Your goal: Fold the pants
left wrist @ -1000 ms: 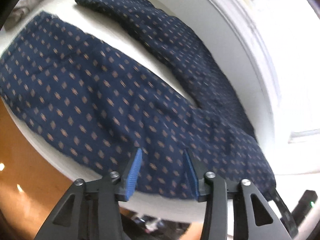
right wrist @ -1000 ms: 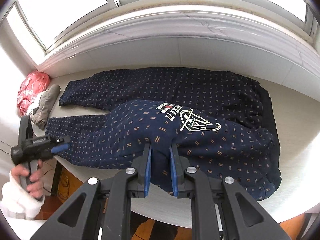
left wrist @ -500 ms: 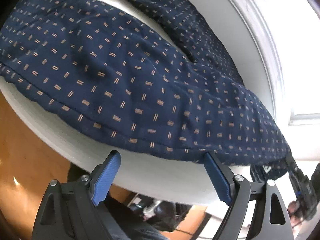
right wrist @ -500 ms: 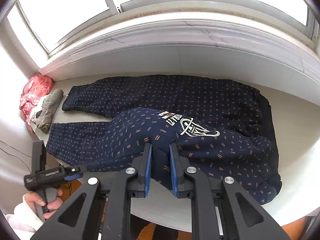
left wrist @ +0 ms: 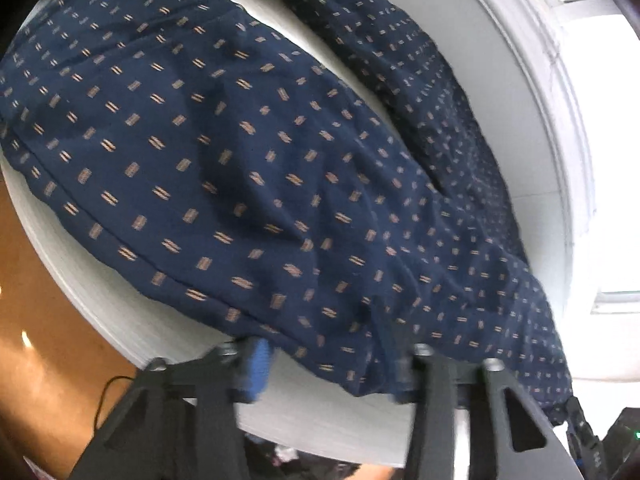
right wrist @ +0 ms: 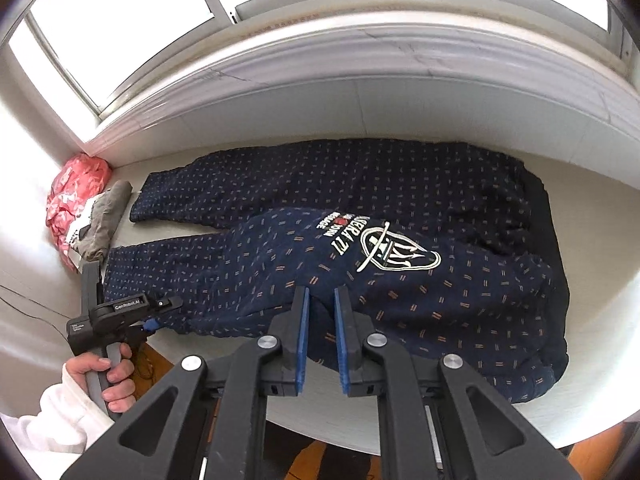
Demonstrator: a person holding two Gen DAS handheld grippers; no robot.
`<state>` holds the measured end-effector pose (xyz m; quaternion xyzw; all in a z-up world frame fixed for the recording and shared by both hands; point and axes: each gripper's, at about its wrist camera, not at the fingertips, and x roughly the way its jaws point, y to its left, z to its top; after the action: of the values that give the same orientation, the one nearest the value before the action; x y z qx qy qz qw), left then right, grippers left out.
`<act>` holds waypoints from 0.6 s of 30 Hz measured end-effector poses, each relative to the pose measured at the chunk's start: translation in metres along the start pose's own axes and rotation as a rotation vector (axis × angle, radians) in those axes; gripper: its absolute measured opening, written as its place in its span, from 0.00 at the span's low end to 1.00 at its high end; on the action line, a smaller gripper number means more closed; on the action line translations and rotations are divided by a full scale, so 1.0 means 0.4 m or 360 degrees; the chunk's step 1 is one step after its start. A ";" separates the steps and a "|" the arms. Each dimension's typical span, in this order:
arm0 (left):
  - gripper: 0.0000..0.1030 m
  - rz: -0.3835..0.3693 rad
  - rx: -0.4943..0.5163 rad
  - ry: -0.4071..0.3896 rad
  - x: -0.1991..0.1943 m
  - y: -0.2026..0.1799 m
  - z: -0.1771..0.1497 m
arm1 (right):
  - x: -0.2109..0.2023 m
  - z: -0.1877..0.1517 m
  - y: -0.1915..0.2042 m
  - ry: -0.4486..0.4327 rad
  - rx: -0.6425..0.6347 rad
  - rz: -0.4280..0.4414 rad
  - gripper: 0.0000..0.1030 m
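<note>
Both grippers work the pants [right wrist: 400, 280] on the tabletop [right wrist: 600, 272]: my right gripper [right wrist: 320, 332] is clamped on a raised fold, my left gripper [left wrist: 324, 364] just closing on the hem.

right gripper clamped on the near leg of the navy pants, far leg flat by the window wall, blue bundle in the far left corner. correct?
Not quite: the bundle in the far left corner is pink-red, not blue, as the right wrist view shows. The right gripper is clamped on the near leg of the navy pants, and the far leg lies flat by the window wall.
</note>
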<state>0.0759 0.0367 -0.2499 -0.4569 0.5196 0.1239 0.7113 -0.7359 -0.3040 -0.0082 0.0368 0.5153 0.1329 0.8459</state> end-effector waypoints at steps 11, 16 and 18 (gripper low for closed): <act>0.08 -0.0101 0.0097 -0.0217 -0.187 -0.033 0.056 | 0.072 -0.099 -0.035 0.0170 0.0043 0.0021 0.09; 0.08 -0.0111 0.0160 -0.0265 -0.224 -0.079 0.100 | 0.119 -0.176 -0.025 0.0251 0.0023 0.0036 0.13; 0.08 -0.0113 0.0166 -0.0274 -0.230 -0.093 0.112 | 0.131 -0.201 -0.012 0.0252 -0.0016 -0.0006 0.19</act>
<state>0.0888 0.0786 -0.1502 -0.4251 0.4459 0.1102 0.7799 -0.7832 -0.3007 -0.0921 0.0209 0.5800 0.1363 0.8028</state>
